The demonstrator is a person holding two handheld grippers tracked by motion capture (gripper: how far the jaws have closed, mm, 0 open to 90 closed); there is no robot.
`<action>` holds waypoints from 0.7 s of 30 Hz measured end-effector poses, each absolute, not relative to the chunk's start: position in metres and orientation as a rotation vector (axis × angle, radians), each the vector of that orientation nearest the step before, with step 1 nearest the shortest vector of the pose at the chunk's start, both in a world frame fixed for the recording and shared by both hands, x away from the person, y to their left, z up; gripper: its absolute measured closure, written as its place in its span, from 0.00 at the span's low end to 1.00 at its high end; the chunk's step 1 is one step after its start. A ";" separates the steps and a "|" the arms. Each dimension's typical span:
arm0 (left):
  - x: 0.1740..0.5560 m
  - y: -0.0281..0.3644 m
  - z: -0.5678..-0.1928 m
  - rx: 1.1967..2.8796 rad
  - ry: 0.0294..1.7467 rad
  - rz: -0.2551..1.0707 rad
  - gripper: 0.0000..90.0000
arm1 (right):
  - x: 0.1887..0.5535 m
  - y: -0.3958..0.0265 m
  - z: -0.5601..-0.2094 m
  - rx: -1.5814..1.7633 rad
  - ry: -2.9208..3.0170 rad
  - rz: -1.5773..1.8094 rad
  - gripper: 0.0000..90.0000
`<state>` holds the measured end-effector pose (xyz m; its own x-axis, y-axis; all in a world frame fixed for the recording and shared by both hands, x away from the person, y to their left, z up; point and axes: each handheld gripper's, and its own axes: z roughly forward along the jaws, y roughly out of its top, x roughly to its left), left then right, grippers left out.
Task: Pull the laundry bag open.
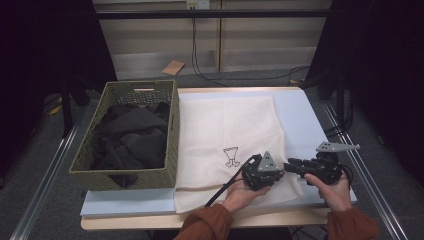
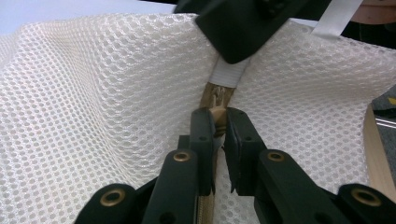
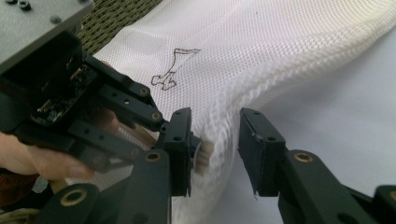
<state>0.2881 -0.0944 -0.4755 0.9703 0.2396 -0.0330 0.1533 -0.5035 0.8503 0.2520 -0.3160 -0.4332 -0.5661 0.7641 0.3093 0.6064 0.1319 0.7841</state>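
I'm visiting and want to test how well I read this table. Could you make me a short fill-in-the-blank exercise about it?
1. The white mesh bag lies on the table to the ____ of the woven basket in the high view.
2. The basket holds ____ clothes.
3. The left gripper is shut on the bag's ____.
4. The right gripper has its jaws ____ around the bag's edge.

Missing words: right; black; zipper; open

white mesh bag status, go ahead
Left claw shut on tan zipper pull. Right claw open astride white mesh bag edge. Nothing blocking.
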 end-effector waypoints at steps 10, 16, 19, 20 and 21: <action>0.286 -0.086 -0.474 2.085 0.279 0.110 0.92 | 0.242 -0.316 -0.435 1.376 2.256 1.443 0.84; 0.288 -0.082 -0.478 2.050 0.303 0.106 0.91 | 0.249 -0.310 -0.432 1.430 2.259 1.455 0.93; 0.287 -0.082 -0.479 2.047 0.293 0.115 0.89 | 0.249 -0.304 -0.428 1.405 2.272 1.443 0.94; 0.286 -0.083 -0.479 2.055 0.299 0.123 0.89 | 0.249 -0.302 -0.427 1.410 2.275 1.438 0.94; 0.286 -0.083 -0.479 2.051 0.311 0.130 0.88 | 0.249 -0.300 -0.427 1.404 2.283 1.435 0.94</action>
<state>0.2857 -0.0832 -0.4788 0.9608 0.2743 -0.0391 0.1650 -0.4528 0.8762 0.2491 -0.3001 -0.4269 -0.5695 0.7397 0.3585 0.6439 0.1303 0.7539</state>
